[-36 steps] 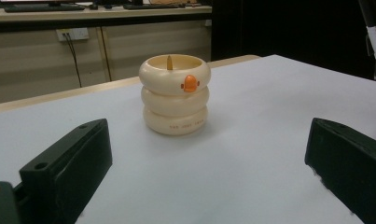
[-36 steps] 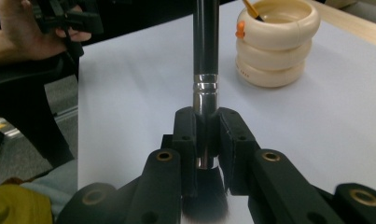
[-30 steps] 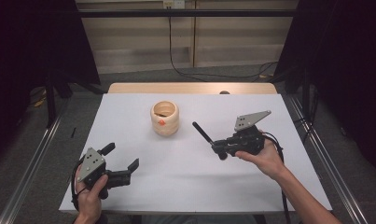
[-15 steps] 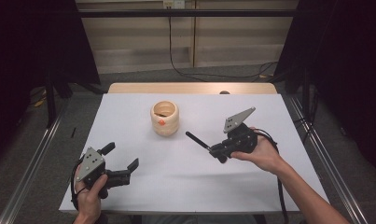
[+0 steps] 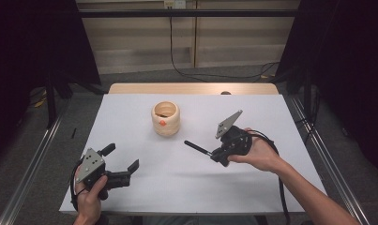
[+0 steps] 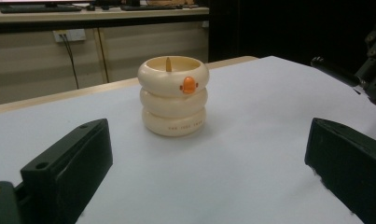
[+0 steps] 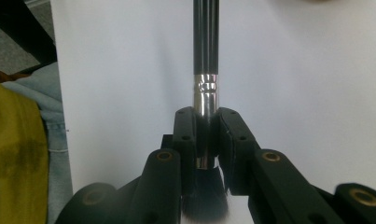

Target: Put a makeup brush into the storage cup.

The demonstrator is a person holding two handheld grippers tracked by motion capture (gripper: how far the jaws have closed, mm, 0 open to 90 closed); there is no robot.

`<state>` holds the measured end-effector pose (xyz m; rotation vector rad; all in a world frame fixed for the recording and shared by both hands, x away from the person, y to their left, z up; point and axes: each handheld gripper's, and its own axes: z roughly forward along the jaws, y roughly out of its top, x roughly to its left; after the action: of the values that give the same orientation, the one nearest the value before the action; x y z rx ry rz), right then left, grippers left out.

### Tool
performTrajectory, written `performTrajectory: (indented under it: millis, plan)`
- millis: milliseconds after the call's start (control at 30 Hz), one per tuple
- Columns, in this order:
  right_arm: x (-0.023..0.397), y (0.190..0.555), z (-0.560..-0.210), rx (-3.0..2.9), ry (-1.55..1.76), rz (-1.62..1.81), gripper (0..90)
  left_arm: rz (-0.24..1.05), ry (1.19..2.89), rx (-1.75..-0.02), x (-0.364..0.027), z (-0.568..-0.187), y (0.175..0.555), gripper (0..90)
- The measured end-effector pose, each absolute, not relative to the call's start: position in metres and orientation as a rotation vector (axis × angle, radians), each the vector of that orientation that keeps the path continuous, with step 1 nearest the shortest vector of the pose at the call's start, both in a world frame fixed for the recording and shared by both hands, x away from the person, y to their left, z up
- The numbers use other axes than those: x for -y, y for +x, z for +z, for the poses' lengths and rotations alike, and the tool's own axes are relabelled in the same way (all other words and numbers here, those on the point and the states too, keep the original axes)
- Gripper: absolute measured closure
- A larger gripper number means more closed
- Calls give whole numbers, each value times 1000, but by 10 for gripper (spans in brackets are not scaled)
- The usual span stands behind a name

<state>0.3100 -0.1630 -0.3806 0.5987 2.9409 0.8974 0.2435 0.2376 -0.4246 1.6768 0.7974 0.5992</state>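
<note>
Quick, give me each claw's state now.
Left claw: open, holding nothing.
Right claw: shut on the makeup brush, gripping its silver ferrule.

black makeup brush (image 7: 205, 70) — silver ferrule clamped, handle pointing out level over the table.

Table (image 5: 144, 197) w/ holder (image 5: 165, 119) (cream).

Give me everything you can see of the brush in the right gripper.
The makeup brush has a slim black handle, a shiny silver ferrule and a tuft of dark bristles. The right gripper is shut on the ferrule, the bristles on the gripper's side and the handle sticking out past the jaws. In the high view the handle points across the white table toward its left, short of the cream ringed holder and apart from it.
</note>
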Motion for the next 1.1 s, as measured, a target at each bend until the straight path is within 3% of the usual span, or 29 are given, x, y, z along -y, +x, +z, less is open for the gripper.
performTrajectory:
  millis: [533,1100]
  plan:
    - [154,309,-387,-2977,561,865,774,530,1698,-689,-235,-411,241,4]
    - [152,308,-390,-3024,539,805,775,293,1857,-561,-209,-397,255,41]
